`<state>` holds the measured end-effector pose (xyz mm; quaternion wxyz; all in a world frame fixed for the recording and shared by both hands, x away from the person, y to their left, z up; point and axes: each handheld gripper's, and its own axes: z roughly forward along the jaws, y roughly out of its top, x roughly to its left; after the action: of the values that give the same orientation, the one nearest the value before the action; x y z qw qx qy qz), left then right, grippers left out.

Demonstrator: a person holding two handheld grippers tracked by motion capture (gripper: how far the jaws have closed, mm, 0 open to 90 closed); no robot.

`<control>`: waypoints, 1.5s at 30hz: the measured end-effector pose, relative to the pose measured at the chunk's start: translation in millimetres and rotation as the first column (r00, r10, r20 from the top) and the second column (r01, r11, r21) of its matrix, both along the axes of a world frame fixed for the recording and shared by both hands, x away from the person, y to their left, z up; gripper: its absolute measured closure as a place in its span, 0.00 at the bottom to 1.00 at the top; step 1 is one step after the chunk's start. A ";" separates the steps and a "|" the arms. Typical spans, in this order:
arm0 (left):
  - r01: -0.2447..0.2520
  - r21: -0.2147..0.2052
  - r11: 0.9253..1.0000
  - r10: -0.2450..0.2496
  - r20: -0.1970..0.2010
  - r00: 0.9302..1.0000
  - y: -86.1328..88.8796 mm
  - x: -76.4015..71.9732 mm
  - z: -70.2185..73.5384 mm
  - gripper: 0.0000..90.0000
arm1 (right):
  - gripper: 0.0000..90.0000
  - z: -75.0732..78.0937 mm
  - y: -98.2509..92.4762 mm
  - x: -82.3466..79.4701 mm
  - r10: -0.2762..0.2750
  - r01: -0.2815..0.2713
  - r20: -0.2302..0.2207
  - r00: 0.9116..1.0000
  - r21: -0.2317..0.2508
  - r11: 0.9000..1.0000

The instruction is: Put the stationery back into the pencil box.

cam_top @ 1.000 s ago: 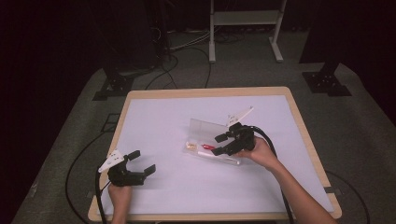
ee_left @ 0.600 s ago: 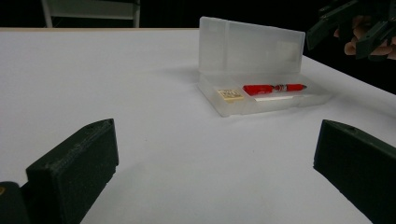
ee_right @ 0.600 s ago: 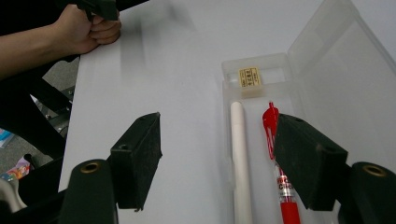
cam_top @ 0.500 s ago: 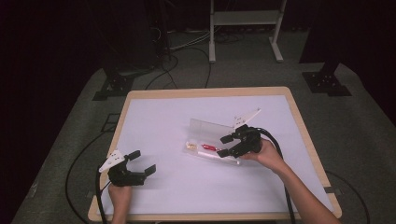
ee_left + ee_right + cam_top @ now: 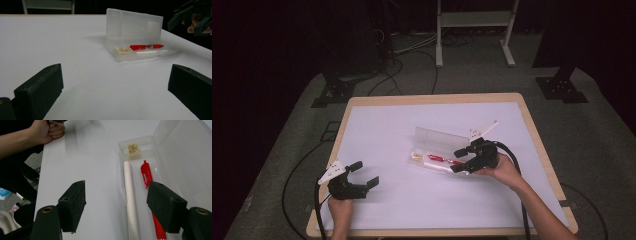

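A clear plastic case (image 5: 439, 150) (image 5: 135, 37) (image 5: 175, 152) lies open mid-table, its lid standing up. Inside it lie a red pen (image 5: 442, 159) (image 5: 146, 46) (image 5: 147, 175), a white pen (image 5: 130, 195) and a small beige eraser (image 5: 416, 156) (image 5: 123, 49) (image 5: 133, 148). My right gripper (image 5: 464, 159) (image 5: 117, 206) hovers open at the case's right end, its jaws wide apart over the pens, holding nothing. My left gripper (image 5: 363, 173) (image 5: 112, 92) rests open near the front left of the table, empty, facing the case from a distance.
The white table top (image 5: 402, 130) has a wooden rim. In the left gripper view the right gripper (image 5: 192, 17) shows at the far upper right. In the right gripper view the person's left hand (image 5: 50, 131) shows at the upper left. Cables and stands sit on the floor beyond.
My right gripper has drawn back to the right, from over the case's middle to its right end, and stands open. The left gripper has not moved.
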<state>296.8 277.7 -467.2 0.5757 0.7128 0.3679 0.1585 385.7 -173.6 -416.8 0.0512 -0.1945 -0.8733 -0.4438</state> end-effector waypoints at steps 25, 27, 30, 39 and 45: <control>-0.001 0.005 1.000 0.001 -0.004 1.000 -0.1 0.2 0.0 0.00 | 0.33 -12.1 -26.1 -14.9 -0.019 0.019 -0.024 1.000 0.006 1.000; 0.000 0.006 1.000 0.000 -0.006 1.000 -0.4 0.0 0.1 0.00 | 0.32 -13.7 -29.2 -16.0 -0.022 0.022 -0.030 0.999 0.005 1.000; 0.000 0.009 1.000 0.000 -0.006 1.000 -0.3 0.1 0.2 0.00 | 0.32 -15.3 -34.1 -17.6 -0.028 0.028 -0.034 0.999 0.009 1.000; 0.000 0.012 1.000 0.001 -0.008 1.000 -1.0 -0.2 0.2 0.00 | 0.32 -16.6 -50.5 -23.2 -0.056 0.057 -0.033 0.998 0.027 0.998; 0.000 0.018 1.000 0.000 -0.007 1.000 -1.3 0.0 0.2 0.00 | 0.32 -17.0 -59.4 -26.6 -0.068 0.069 -0.031 0.997 0.032 0.997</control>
<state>296.8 276.4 -467.0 0.5680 0.7185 0.3684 0.1595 359.1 -233.0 -433.8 0.0522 -0.2303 -0.8578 -0.4565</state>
